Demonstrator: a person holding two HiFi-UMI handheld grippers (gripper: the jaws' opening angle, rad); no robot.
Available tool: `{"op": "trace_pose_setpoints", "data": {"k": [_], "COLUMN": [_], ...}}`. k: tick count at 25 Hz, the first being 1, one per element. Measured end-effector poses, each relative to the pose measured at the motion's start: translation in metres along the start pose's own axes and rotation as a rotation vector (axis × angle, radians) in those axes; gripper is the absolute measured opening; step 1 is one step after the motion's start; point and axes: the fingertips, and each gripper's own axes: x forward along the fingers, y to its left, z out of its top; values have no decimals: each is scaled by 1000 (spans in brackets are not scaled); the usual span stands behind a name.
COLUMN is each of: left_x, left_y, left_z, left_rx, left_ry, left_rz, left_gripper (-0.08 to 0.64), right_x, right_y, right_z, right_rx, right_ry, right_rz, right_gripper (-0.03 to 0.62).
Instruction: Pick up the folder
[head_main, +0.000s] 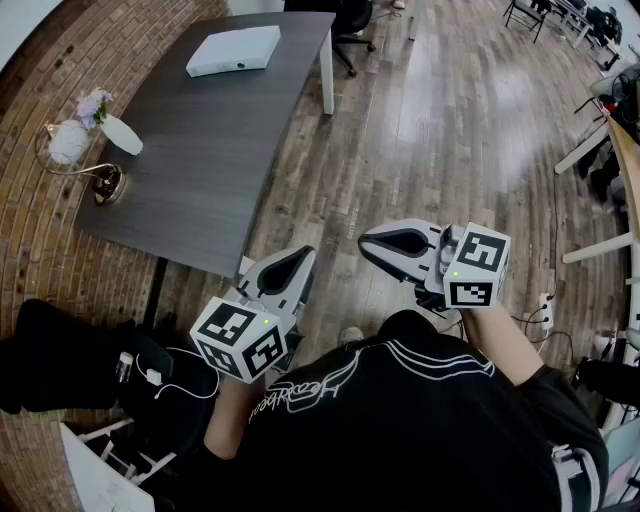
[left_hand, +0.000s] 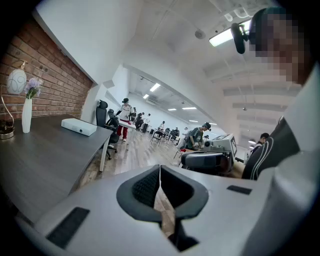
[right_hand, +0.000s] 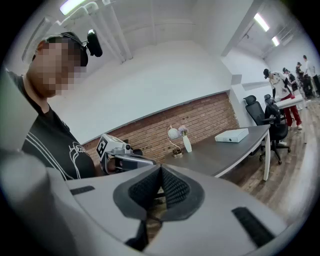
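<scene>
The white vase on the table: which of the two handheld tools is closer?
Left. The left gripper is by the table's near corner, the white vase ahead of it beside the brick wall. The right gripper is farther out, over the wood floor.

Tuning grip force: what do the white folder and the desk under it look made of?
The folder looks like smooth white plastic or coated board: boxy, crisp edges, even matte surface. I can't tell which. The desk is probably dark grey wood-grain laminate: fine straight streaks, matte top.
</scene>
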Motion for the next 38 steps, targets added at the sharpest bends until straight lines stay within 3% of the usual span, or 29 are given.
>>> {"op": "trace_pose_setpoints", "data": {"k": [9, 15, 25, 33, 38], "left_x": [-5, -11, -1, 58, 122], "left_y": [-2, -3, 15, 39, 71], "left_z": [4, 9, 11, 16, 35], "left_rx": [10, 31, -12, -36, -60], "left_ry": [-10, -34, -37, 16, 28], "left_rz": [-23, -23, -25, -41, -12], "left_gripper": [8, 8, 8, 8, 8], "right_x": [1, -1, 0, -1, -8], "right_y": [5, -1, -16, -76, -151], "right_z": [3, 3, 3, 5, 13], "right_rx": [-15, 25, 49, 114, 159], "right_ry": [-2, -13, -23, -46, -50], "right_rz": [-27, -81, -100, -94, -87], "right_gripper": [-3, -3, -3, -3, -3]}}
